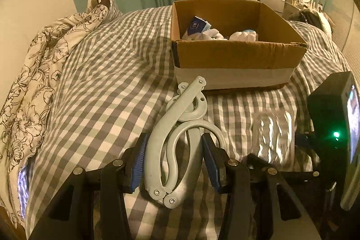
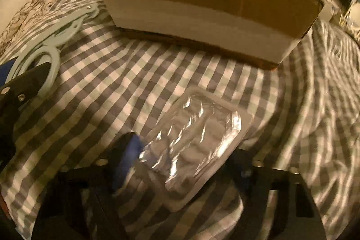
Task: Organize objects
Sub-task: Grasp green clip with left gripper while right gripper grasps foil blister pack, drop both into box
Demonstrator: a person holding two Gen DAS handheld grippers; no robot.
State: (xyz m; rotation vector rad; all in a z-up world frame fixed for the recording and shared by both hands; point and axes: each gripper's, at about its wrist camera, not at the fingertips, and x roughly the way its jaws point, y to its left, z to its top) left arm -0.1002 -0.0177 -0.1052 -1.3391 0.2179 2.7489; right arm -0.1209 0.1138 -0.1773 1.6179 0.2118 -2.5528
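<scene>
You are holding both grippers low over the bed [image 1: 108,73], which is wearing a grey and white checked sheet. Your left gripper [image 1: 174,160] is standing with its jaws apart around the folded grey hanger [image 1: 173,145]; the blue pads [image 1: 140,160] are sitting just beside the hanger's two sides, and you cannot tell from the left wrist view if they are really pressing it. The hanger is lying on the sheet, its far end pointing to the box [image 1: 234,60] and coming very near to the white band on the box's front wall. The box is open on top and is already containing some white and blue things, too small to name. Your right gripper [image 2: 180,161] is having its jaws spread around a clear plastic pack [image 2: 198,136], which is lying flat on the sheet in front of the box; the left blue pad [image 2: 128,156] is just beside the pack's edge, the other one is mostly hidden behind it, so a firm grip is not showing. A flowered quilt [image 1: 38,64] is lying bunched at the left side of the bed.
</scene>
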